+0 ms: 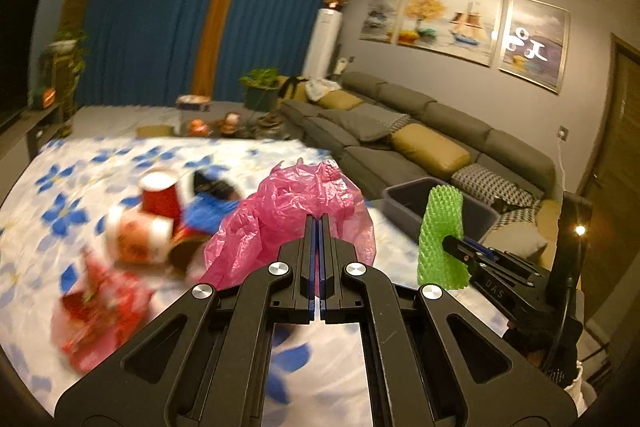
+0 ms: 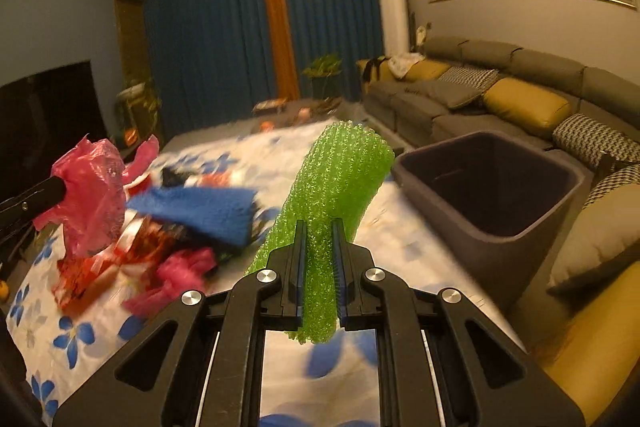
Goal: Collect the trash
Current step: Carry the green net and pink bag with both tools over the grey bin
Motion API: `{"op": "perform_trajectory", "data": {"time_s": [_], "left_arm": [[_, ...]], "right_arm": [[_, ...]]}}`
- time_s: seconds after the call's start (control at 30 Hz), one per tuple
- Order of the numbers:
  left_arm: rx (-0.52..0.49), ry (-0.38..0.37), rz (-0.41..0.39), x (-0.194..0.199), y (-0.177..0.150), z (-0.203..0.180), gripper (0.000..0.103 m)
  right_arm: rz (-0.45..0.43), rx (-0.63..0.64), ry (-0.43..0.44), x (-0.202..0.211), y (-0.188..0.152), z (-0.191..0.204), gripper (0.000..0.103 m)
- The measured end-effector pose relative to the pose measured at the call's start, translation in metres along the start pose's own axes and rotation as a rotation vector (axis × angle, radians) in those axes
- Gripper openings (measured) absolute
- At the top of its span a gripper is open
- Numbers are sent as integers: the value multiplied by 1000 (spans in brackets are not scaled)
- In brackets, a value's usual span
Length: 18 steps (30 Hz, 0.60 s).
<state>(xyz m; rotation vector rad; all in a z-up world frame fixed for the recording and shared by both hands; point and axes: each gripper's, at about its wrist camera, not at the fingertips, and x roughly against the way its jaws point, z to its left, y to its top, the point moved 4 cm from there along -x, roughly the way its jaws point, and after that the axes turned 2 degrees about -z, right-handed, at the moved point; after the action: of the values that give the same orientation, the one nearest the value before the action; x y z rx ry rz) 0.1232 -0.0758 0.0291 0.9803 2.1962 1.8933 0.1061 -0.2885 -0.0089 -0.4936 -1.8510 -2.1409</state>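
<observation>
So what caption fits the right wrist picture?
Right gripper clamps green foam netting above the flowered tablecloth, beside a dark bin.

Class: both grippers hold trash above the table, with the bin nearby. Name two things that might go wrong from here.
1. The left gripper pinches only an edge of the pink bag; it may slip out.
2. The green foam net sticks out far past the right gripper; it may catch the bin rim.

A grey sectional sofa (image 2: 480, 95) with mustard cushions (image 2: 524, 105) runs along the wall at three o'clock, three framed paintings (image 1: 460, 27) above it. Blue curtains (image 1: 160, 19) with an orange strip close twelve o'clock, a white column unit (image 1: 324, 43) beside them. A dark television (image 2: 44, 107) stands at nine o'clock.
</observation>
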Motion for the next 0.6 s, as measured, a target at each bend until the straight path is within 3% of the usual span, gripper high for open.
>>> {"op": "perform_trajectory", "data": {"time_s": [0.3, 0.6], "left_arm": [[-83, -178, -20, -82, 37, -104, 0], [-134, -296, 32, -174, 36, -176, 0]], "right_arm": [[-137, -38, -194, 12, 37, -85, 13], [-161, -64, -304, -7, 52, -143, 14]]}}
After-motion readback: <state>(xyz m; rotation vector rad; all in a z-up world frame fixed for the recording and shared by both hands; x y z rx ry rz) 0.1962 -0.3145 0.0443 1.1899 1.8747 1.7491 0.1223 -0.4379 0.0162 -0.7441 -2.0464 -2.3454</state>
